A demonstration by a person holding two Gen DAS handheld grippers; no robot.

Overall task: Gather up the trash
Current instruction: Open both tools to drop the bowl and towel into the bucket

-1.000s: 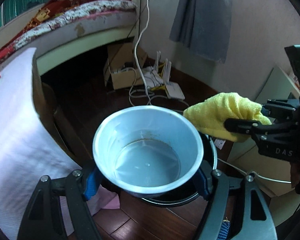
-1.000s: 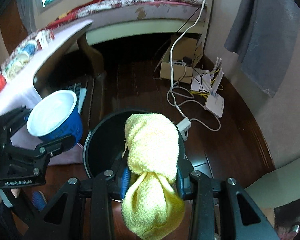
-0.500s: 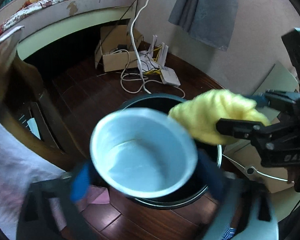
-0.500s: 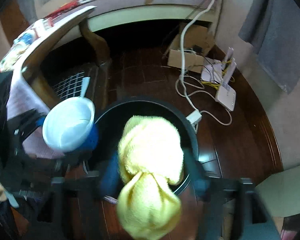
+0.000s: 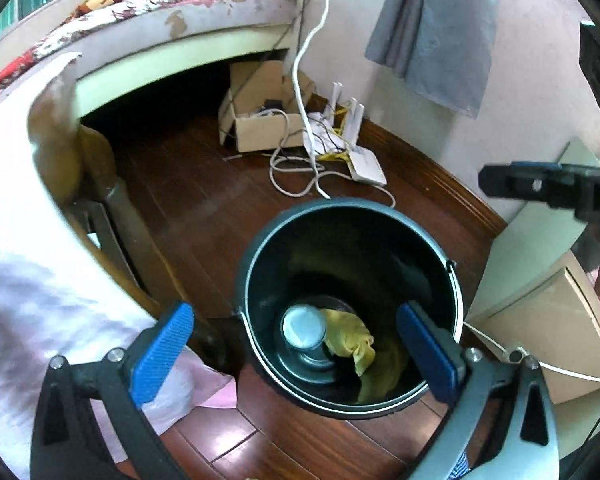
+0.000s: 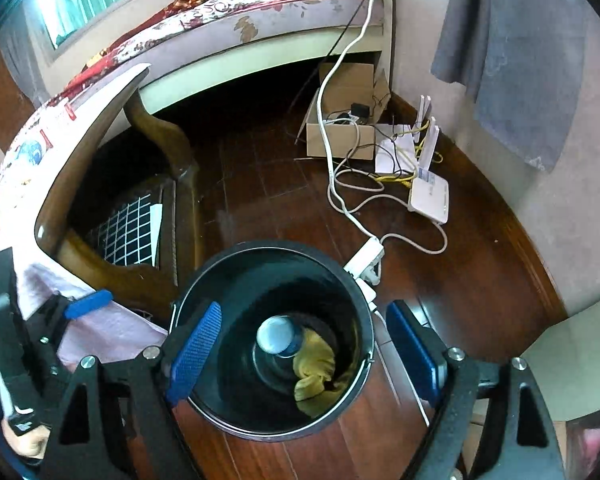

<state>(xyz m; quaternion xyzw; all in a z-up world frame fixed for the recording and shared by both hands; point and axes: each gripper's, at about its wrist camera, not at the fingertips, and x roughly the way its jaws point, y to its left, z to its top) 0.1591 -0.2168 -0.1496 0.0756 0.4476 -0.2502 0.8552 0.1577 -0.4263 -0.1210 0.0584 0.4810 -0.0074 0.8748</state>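
A dark wooden floor [image 6: 284, 184] is running between a bed [image 6: 260, 28] and a pale wall, with a cardboard box [image 6: 342, 132] and a white router [image 6: 430, 196] lying among cables near the corner. A black bucket [image 5: 256, 264] is standing on the boards beside a cloth-draped table [image 6: 28, 160]. At its bottom the white cup [image 5: 304, 326] and the yellow cloth [image 5: 350, 340] are lying side by side, touching. The left gripper [image 5: 296, 354] is hovering over the rim, gaping wide with nothing between its blue pads. The right gripper [image 6: 304, 354] is likewise spread apart and empty, its jaws having just been opening above the bucket.
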